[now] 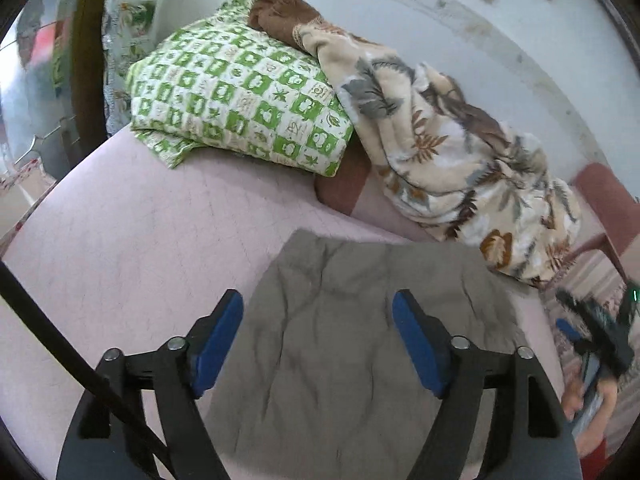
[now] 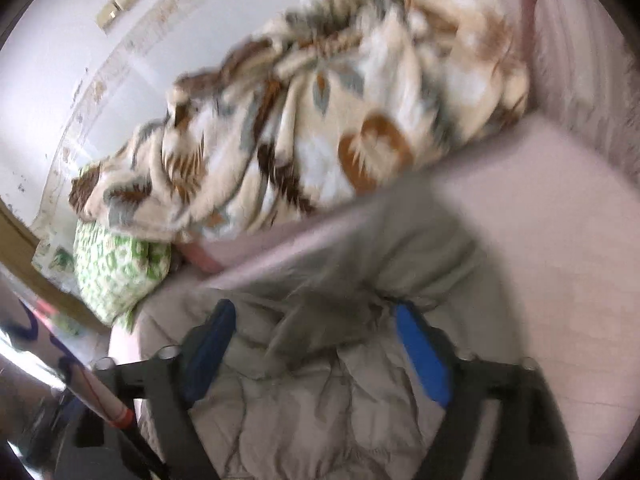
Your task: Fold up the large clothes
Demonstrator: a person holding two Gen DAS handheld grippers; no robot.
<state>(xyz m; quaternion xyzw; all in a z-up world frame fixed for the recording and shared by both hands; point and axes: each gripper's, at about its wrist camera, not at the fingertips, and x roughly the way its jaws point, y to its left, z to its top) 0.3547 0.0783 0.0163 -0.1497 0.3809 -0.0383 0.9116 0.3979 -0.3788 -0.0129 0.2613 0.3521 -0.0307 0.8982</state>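
Both hand-held grippers, left (image 1: 318, 306) and right (image 2: 316, 316), gape over grey garment (image 1: 340, 360); right blurred.

You're in a home bedroom. A bed (image 1: 120, 248) with a pink quilted sheet fills most of both views. At its head lie a green-and-white checked pillow (image 1: 240, 96) and a crumpled leaf-print blanket (image 1: 448, 148), against a plain white wall (image 1: 500, 40) with a patterned border strip. A wooden frame (image 1: 90, 60) stands beside the pillow.
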